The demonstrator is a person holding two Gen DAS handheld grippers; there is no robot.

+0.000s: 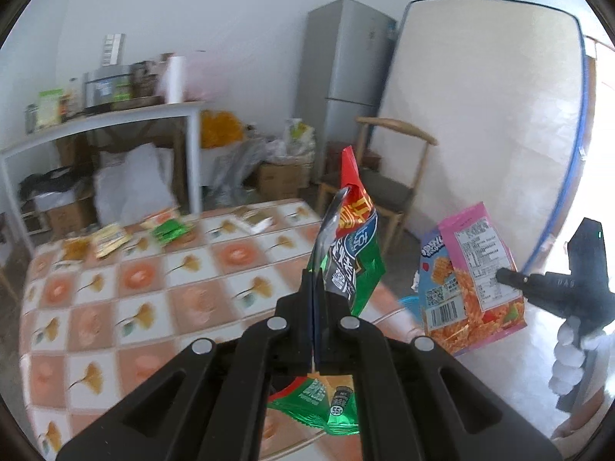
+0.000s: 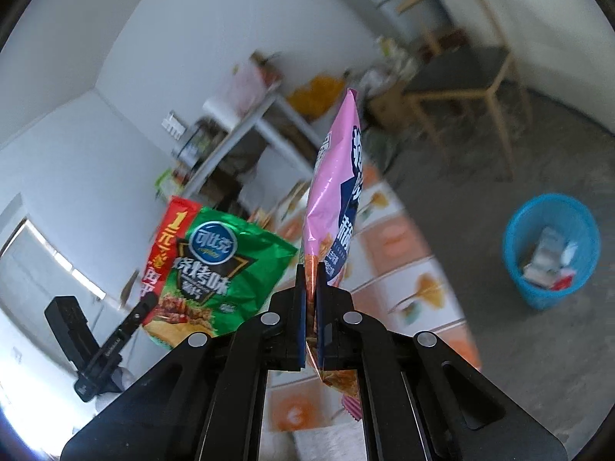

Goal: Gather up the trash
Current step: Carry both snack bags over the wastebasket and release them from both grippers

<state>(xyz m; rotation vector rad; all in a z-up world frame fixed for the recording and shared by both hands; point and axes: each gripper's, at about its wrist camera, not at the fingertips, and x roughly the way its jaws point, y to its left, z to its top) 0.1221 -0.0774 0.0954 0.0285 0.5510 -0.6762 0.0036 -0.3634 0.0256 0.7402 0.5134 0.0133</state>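
My left gripper [image 1: 315,280] is shut on a green and red chip bag [image 1: 357,257], which stands upright above the table's near right corner. The same bag [image 2: 215,269] shows its front in the right wrist view, with the left gripper [image 2: 148,301] at its lower left edge. My right gripper [image 2: 310,280] is shut on a pink snack bag [image 2: 334,176], held edge-on above the table's edge. From the left wrist camera that pink bag [image 1: 476,269] hangs to the right, off the table, pinched by the right gripper [image 1: 507,278]. A blue bin [image 2: 553,249] with trash inside stands on the floor at the right.
The table [image 1: 115,288] has an orange and white checked cloth. Several small wrappers [image 1: 111,236] lie at its far end. A wooden chair [image 1: 384,192] stands beyond the table by a fridge [image 1: 346,77] and an upright mattress [image 1: 480,115]. A white-gloved hand [image 1: 569,357] holds the right gripper.
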